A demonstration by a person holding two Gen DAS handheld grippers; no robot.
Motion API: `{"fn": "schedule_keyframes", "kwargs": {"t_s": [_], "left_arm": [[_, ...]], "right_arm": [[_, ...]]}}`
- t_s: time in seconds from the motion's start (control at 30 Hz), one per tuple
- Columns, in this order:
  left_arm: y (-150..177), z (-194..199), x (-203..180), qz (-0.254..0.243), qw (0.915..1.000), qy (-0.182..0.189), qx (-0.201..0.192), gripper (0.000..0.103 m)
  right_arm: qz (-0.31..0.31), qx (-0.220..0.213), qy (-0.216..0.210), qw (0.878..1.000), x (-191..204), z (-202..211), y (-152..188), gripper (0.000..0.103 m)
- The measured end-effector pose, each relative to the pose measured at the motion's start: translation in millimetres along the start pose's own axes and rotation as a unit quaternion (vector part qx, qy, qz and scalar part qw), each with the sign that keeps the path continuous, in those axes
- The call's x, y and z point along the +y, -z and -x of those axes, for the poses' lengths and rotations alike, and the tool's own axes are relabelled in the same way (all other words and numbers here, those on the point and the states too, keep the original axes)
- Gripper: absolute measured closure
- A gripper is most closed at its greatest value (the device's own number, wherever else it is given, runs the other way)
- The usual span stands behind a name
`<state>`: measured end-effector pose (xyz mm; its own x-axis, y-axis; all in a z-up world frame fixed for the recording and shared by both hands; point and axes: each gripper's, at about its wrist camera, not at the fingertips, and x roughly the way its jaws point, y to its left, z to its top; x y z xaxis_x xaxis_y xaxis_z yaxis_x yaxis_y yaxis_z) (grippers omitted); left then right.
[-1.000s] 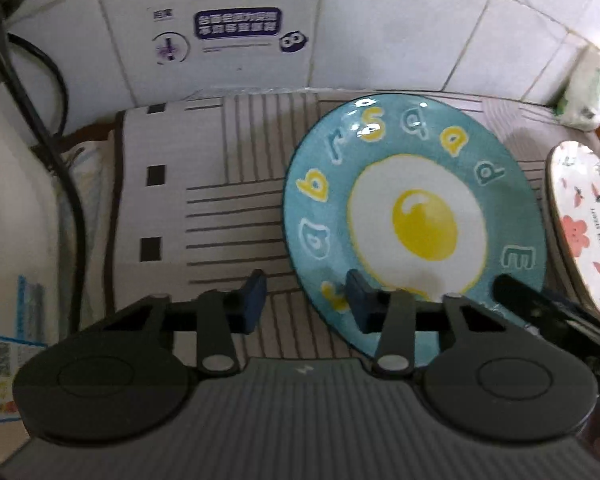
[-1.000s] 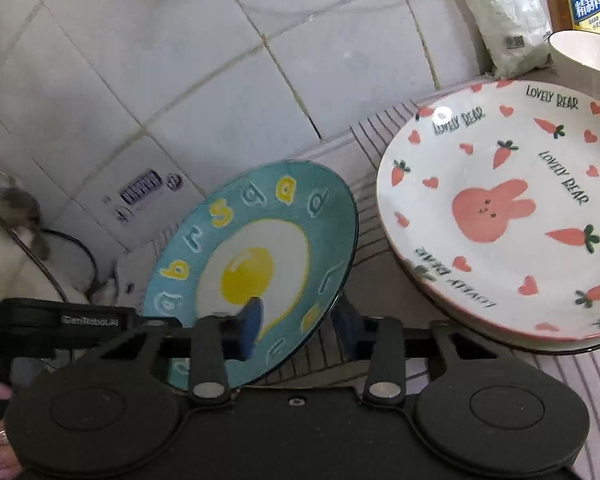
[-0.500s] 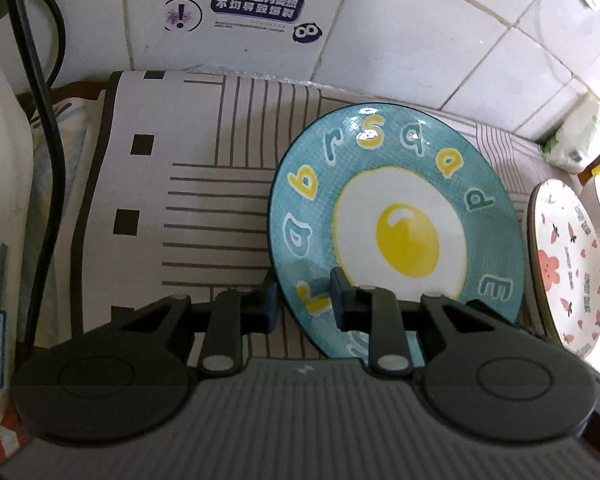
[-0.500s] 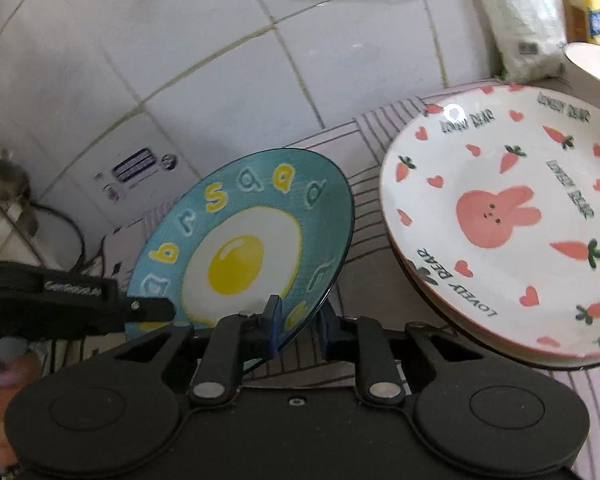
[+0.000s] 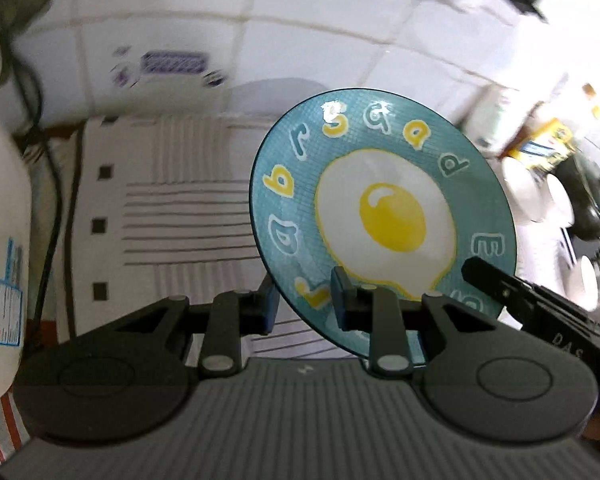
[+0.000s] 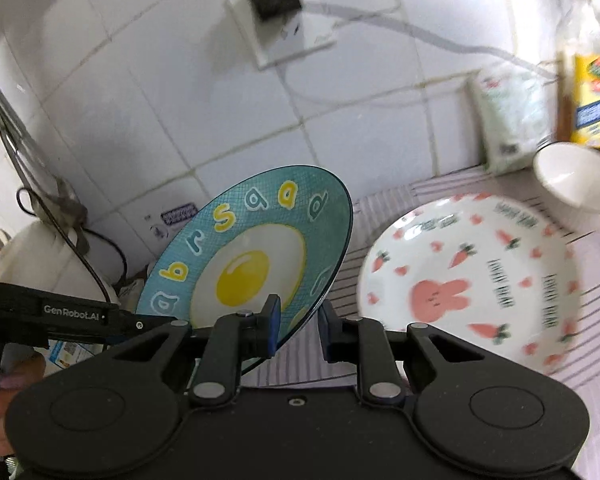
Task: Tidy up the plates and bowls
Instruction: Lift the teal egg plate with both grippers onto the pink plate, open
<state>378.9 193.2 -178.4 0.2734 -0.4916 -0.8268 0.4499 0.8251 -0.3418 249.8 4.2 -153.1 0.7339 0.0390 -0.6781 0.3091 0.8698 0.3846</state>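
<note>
Both claws hold the same blue plate, each pinching a different part of its near rim.

From the left wrist view, the left gripper [image 5: 304, 308] is clenched on the blue plate [image 5: 384, 216], with one blue-padded finger behind the rim and the other in front of it, over the egg picture. The plate is lifted off the striped mat [image 5: 172, 208] and tilted, its painted face turned toward the camera, with a fried egg in the middle and coloured letters around the edge. A black arm of the right gripper [image 5: 512, 296] reaches in from the right and meets the plate's lower right rim. Behind the mat stands the white tiled wall [image 5: 308, 44] with a blurred purple sticker [image 5: 172, 64]. At the far right, white dishes and a yellow carton appear only as a blur.

From the right wrist view, the right gripper [image 6: 298, 328] is closed on the lower rim of the blue plate [image 6: 256, 248], one finger on the painted face and one behind. The plate hangs tilted in the air, to the left of the bunny plate [image 6: 472, 288], which lies flat on the mat with carrots, hearts and a pink rabbit on it. A white bowl [image 6: 576, 180] sits just beyond the bunny plate, near a white bag [image 6: 512, 120] and a yellow-labelled bottle [image 6: 592, 92] against the wall. The left gripper [image 6: 72, 316] comes in from the left edge and reaches the plate's left rim.
</note>
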Motion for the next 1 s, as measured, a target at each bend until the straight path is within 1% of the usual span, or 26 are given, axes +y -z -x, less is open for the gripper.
{"fn": "schedule_keyframes", "kwargs": {"t_s": [0.17,0.3,0.43,0.6,0.7,0.9,1.0], "left_arm": [[-6,2,-43,-0.045,0.9989,0.016,-0.005,0.078],[-9,-5,-70,-0.069,0.9969,0.037,0.002,0.078],[-12,-19,-92,-0.091,0.9944,0.05,0.016,0.078],[-9,-39,-118,-0.116,0.991,0.051,0.043,0.078],[-8,-56,-128,-0.117,0.9897,0.045,0.068,0.076],[-9,-81,-140,-0.118,0.9874,0.029,0.101,0.076],[-11,-90,-145,-0.116,0.9863,0.02,0.116,0.076]], "right_arm": [[-0.015,-0.021,0.01,1.0,-25,35,-9,0.078],[-0.016,-0.029,0.031,0.999,-43,57,-11,0.077],[-0.026,-0.03,0.048,0.998,-63,67,-9,0.077],[-0.051,-0.019,0.061,0.997,-92,68,-3,0.077],[-0.064,-0.004,0.065,0.996,-108,64,1,0.077],[-0.089,0.027,0.063,0.994,-134,50,2,0.077],[-0.092,0.038,0.064,0.993,-140,44,3,0.077]]}}
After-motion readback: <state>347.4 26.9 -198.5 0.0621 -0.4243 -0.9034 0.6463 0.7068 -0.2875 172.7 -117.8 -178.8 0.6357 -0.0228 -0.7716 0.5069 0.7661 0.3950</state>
